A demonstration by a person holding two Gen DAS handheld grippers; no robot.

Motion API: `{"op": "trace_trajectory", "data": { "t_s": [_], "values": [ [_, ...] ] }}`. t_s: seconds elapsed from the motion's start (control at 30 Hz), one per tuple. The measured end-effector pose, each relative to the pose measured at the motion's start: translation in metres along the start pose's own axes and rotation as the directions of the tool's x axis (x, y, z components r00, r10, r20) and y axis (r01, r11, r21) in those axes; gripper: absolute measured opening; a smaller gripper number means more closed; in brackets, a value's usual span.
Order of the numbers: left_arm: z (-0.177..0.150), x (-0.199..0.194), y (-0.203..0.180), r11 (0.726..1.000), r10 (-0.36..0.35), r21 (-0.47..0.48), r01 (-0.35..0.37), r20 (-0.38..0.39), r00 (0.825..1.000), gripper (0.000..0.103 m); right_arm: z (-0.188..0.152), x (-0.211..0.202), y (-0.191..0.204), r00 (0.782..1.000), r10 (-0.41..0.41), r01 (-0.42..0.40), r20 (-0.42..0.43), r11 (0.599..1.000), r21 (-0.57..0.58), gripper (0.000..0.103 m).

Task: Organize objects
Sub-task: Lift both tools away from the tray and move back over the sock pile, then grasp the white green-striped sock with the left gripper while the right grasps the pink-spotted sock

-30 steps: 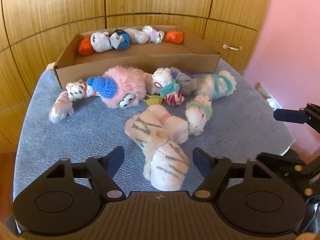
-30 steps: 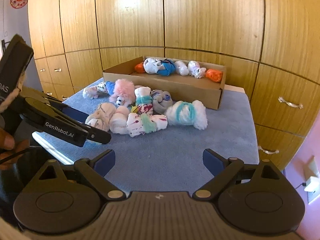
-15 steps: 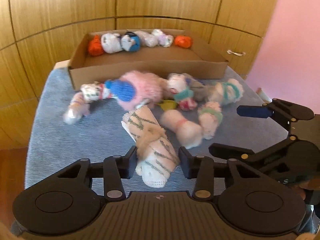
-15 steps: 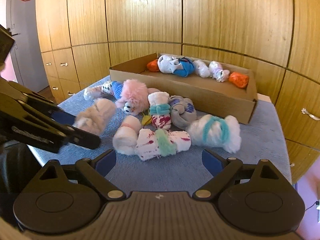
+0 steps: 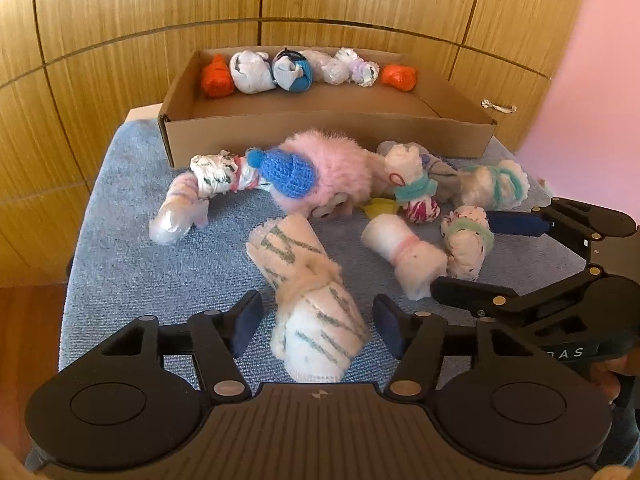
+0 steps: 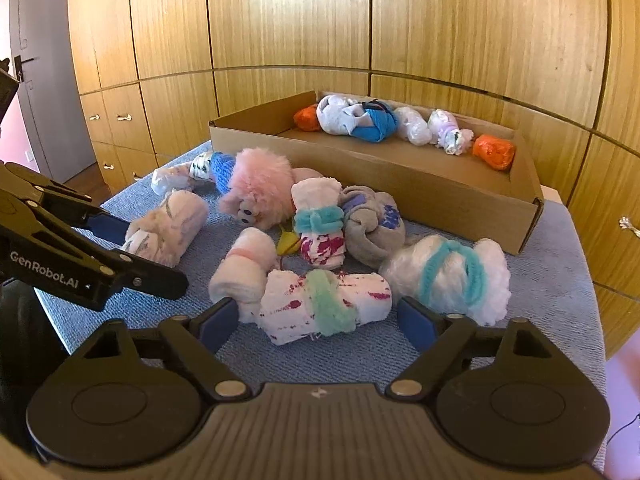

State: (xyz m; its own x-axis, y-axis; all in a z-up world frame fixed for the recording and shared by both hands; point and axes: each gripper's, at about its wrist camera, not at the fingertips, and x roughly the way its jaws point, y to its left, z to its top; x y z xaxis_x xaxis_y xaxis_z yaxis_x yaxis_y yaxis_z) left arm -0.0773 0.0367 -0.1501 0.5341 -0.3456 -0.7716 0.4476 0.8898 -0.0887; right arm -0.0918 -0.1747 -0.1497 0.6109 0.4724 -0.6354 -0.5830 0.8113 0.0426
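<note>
A striped white sock roll [image 5: 312, 292] lies on the blue mat between the fingers of my left gripper [image 5: 318, 330]. Its jaws are opening, with gaps on both sides of the roll. The same roll [image 6: 168, 228] and left gripper [image 6: 134, 250] show at the left of the right wrist view. My right gripper [image 6: 318, 320] straddles a red-speckled roll with a green band [image 6: 324, 304]. Its jaws are closing and the pads stand just off the roll. In the left wrist view the right gripper [image 5: 494, 258] flanks that speckled roll [image 5: 466, 240].
A cardboard box [image 5: 320, 128] at the back holds several rolled socks in a row along its far wall. A pink fluffy toy [image 5: 332, 172], a blue knit piece [image 5: 288, 172] and more rolls crowd the mat's middle. Wooden cupboards [image 6: 280, 40] stand behind.
My left gripper closed on the striped roll, swung it round towards itself, then widened again. My right gripper moved in over the speckled roll and its jaws narrowed.
</note>
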Motion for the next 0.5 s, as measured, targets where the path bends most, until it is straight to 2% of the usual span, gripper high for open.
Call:
{"op": "trace_trajectory", "data": {
  "t_s": [0.03, 0.13, 0.23, 0.5],
  "values": [
    [-0.001, 0.000, 0.000, 1.000, 0.002, 0.001, -0.002, 0.005, 1.000, 0.065, 0.000, 0.000, 0.000, 1.000, 0.007, -0.007, 0.001, 1.000, 0.003, 0.076],
    [-0.003, -0.002, 0.001, 1.000, 0.011, 0.014, -0.011, 0.012, 1.000, 0.056, -0.002, -0.006, 0.001, 1.000, 0.011, -0.011, 0.017, 1.000, 0.016, 0.060],
    [-0.006, -0.005, 0.006, 1.000, 0.002, 0.011, -0.002, 0.016, 1.000, 0.049, -0.006, -0.015, 0.000, 0.999, 0.006, -0.008, 0.040, 0.999, 0.042, 0.059],
    [-0.009, -0.014, 0.010, 1.000, -0.008, 0.014, 0.008, 0.011, 1.000, 0.047, -0.020, -0.034, -0.010, 0.999, -0.025, 0.022, 0.040, 0.997, 0.073, 0.059]
  ]
}}
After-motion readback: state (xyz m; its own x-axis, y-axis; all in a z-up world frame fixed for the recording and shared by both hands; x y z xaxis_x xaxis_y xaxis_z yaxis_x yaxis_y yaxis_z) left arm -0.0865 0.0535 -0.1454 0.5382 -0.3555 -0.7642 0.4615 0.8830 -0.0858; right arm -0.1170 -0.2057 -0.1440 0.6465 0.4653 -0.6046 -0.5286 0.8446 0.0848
